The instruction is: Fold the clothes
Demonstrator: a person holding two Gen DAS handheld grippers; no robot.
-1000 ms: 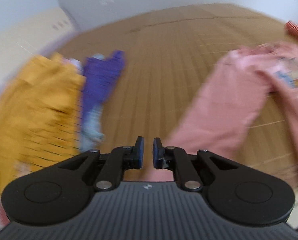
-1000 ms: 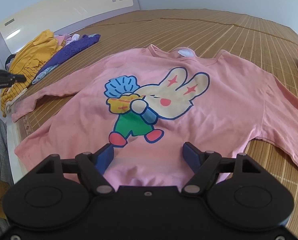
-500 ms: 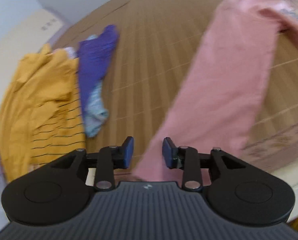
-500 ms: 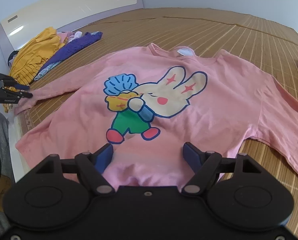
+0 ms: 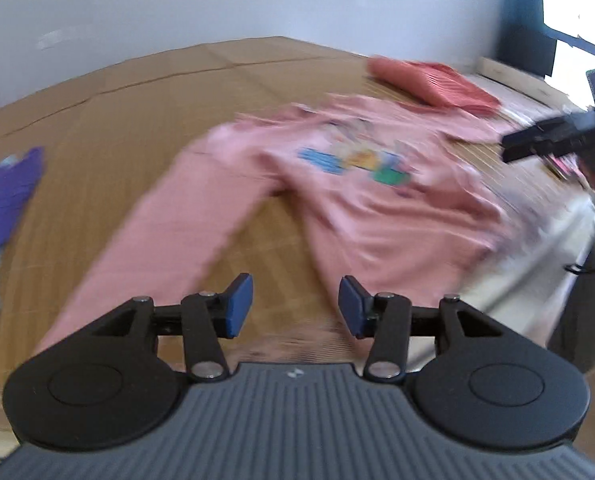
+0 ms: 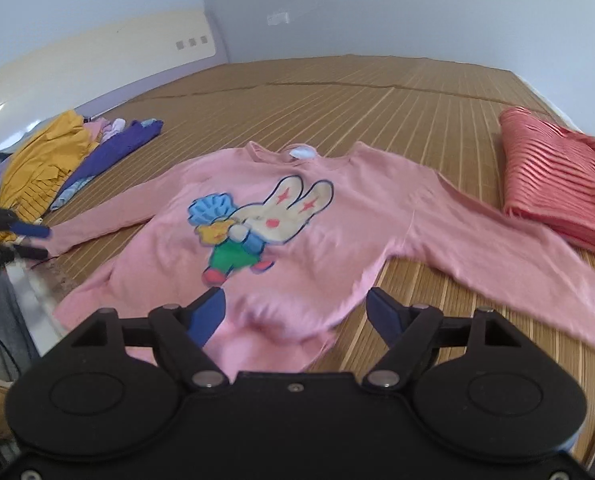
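Left wrist view: bamboo mat point(image 5: 145, 128) under pale wall, pink sweatshirt point(image 5: 369, 184) spread centre, left tool point(image 5: 295, 312) opening, nothing between jaws; right wrist view: headboard point(image 6: 97, 56) far left, clothes pile point(image 6: 57, 160) left, red folded garment point(image 6: 557, 192) right, right tool point(image 6: 295, 312) wide open above hem.

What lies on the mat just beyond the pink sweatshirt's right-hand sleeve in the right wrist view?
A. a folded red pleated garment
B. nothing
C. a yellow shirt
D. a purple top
A: the folded red pleated garment sits beside that sleeve of the pink sweatshirt; yellow and purple clothes lie opposite.
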